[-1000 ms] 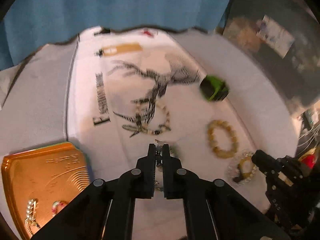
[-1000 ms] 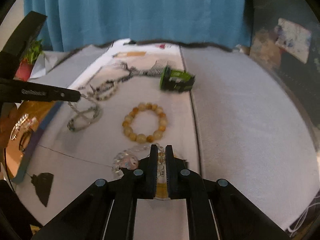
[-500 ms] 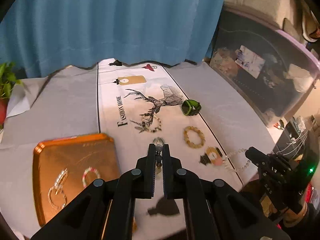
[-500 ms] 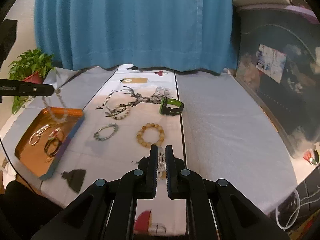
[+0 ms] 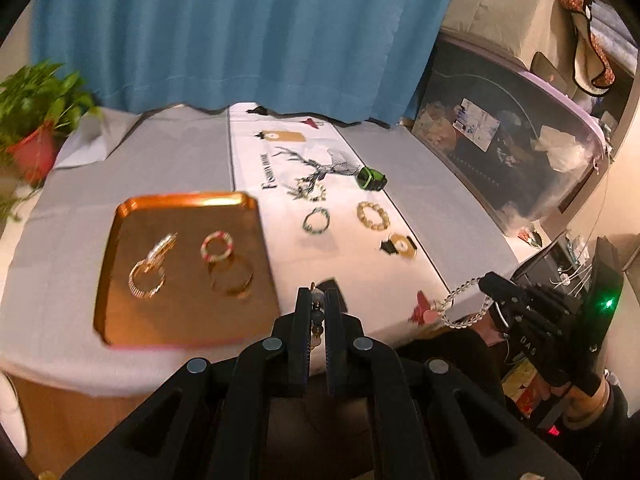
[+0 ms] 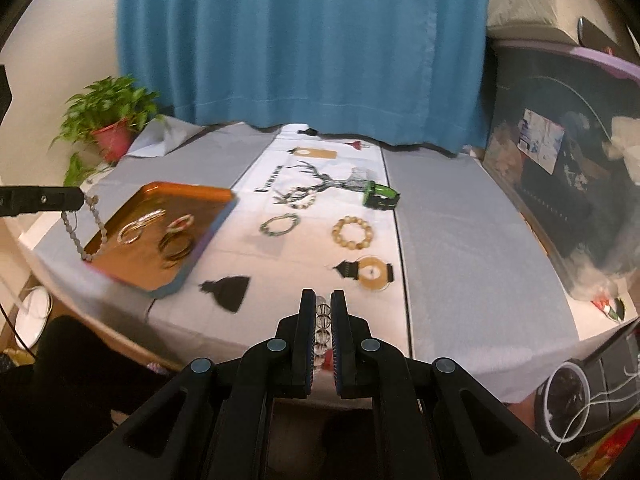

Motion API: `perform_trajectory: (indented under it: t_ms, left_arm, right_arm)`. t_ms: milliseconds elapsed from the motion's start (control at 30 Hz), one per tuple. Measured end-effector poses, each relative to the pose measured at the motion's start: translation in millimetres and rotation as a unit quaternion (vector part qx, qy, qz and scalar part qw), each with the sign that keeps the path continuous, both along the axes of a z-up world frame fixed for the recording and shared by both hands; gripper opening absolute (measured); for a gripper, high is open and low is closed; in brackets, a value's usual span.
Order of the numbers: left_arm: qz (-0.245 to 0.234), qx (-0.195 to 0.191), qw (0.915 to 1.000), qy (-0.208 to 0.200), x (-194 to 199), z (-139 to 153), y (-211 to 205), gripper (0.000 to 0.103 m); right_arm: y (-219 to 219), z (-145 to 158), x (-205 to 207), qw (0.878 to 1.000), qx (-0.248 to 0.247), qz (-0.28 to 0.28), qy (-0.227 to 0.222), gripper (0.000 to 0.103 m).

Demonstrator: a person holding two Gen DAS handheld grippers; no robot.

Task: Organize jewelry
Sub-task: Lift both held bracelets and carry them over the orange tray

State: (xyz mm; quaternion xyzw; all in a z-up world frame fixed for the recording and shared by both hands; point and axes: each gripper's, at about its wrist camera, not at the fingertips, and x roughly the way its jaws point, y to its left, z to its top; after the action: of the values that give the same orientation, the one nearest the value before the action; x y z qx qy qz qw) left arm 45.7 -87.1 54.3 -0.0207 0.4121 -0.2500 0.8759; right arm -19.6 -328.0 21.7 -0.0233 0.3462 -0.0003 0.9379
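Above the table (image 6: 460, 240), both grippers tilt downward, jaws clamping a grey bead strand (image 6: 76, 232) and a clear bead strand (image 5: 460, 304).

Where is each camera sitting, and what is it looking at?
Left wrist: on the left hand-held gripper, looking down at the tray and table; its beads and the right hand-held gripper show.
Right wrist: on the right hand-held gripper, facing the curtain; clear beads and the left hand-held gripper show.
Both see the tray, the watch and the plant.

2 grippers (image 5: 316, 300) (image 6: 324, 304), jaws clamped
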Motion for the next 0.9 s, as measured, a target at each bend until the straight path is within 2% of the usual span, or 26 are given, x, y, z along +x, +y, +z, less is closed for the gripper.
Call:
perform_trajectory:
  t_ms: [167, 367, 900]
  left_arm:
    - [0.017, -0.007, 0.9998, -0.005, -31.4, -0.6, 26.5, 0.004]
    - [0.036, -0.014, 0.9992, -0.013, -50.4, 1.2, 51.2, 0.004]
    - [0.057, -0.026, 0.9979, -0.015, -39.9, 0.2, 72.6, 0.004]
  right_arm:
    - [22.5, 11.7, -24.9, 1.0, -0.008, 0.02, -0.011, 0.008]
    - [47.1, 17.0, -43.2, 0.999, -0.019, 0.046, -0.015, 0.008]
    - [74.2, 17.6, -29.8, 0.997, -0.028, 0.078, -0.007, 0.008]
